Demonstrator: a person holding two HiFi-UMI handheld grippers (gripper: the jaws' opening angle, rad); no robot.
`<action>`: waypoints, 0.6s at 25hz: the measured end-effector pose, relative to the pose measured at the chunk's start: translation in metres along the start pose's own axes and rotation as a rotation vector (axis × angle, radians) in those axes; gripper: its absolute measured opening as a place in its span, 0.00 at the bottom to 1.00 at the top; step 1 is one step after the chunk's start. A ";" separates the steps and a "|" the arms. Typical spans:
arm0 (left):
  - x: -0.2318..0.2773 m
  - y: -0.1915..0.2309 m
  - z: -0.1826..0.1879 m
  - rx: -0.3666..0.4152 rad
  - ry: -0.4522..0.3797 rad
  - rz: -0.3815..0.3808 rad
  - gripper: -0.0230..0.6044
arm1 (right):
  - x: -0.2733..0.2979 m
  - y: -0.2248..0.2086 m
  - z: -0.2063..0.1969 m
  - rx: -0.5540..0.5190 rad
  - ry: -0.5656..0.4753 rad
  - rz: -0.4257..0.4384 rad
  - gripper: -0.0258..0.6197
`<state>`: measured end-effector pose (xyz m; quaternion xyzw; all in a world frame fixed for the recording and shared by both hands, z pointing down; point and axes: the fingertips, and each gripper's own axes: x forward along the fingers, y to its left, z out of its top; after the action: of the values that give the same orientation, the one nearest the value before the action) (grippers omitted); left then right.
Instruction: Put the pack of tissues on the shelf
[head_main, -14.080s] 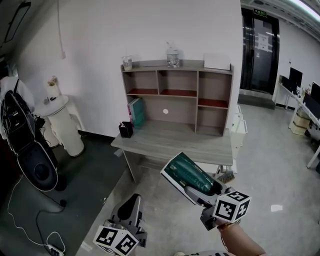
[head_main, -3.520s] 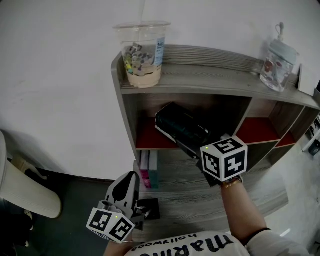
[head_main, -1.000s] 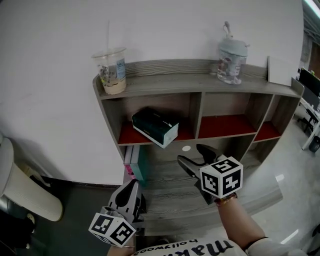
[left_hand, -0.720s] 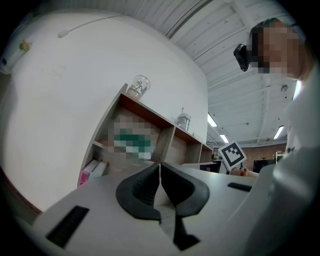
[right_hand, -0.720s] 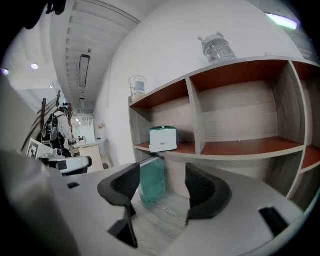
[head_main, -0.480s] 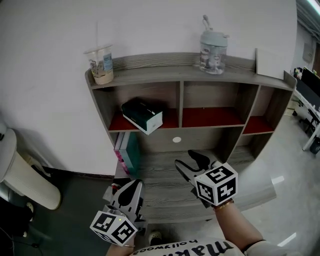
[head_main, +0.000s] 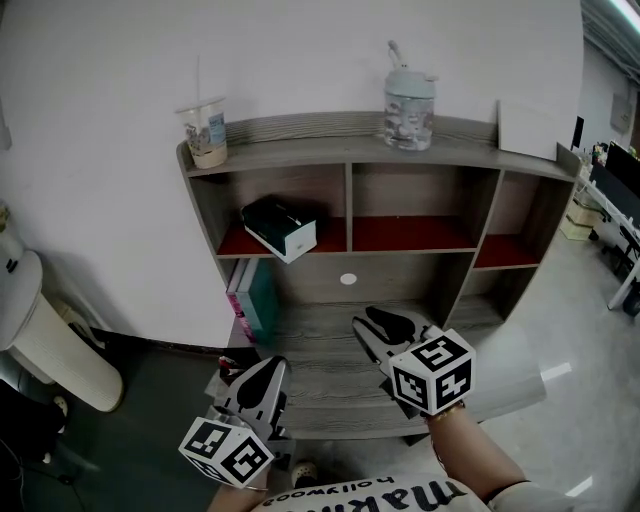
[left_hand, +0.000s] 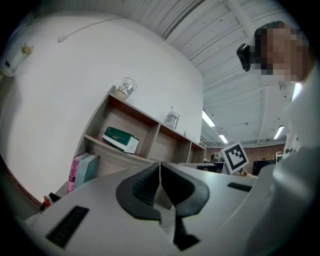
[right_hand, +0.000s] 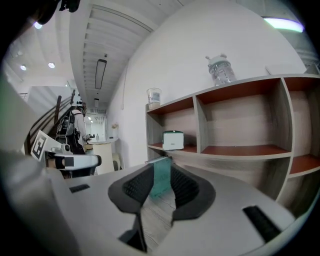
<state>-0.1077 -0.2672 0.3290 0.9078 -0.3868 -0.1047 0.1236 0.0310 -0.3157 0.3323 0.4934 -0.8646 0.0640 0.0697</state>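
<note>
White wall behind grey shelf (head_main: 300, 150). In left cubby: pack of tissues (head_main: 279, 227), up-left of right gripper (head_main: 385, 325), above left gripper (head_main: 266, 372). Right fingers just been closing, small gap, nothing between. Left fingers pressed together.

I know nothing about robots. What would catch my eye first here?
A green pack of tissues lies askew in the upper left compartment of the shelf, overhanging its edge. A plastic cup and a bottle stand on top. In front, the left gripper and right gripper carry black-and-white marker cubes; the right one's empty jaws have just been closing.
</note>
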 end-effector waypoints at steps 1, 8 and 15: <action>0.000 -0.002 0.001 0.004 -0.002 0.000 0.07 | -0.002 0.000 0.001 0.003 -0.005 0.003 0.21; -0.001 -0.015 -0.002 0.020 -0.010 0.013 0.07 | -0.016 -0.001 0.003 0.025 -0.036 0.032 0.13; -0.010 -0.024 -0.007 0.026 -0.018 0.037 0.07 | -0.029 0.003 -0.005 0.033 -0.062 0.037 0.06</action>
<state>-0.0960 -0.2430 0.3294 0.9010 -0.4060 -0.1056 0.1103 0.0436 -0.2891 0.3317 0.4800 -0.8743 0.0644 0.0336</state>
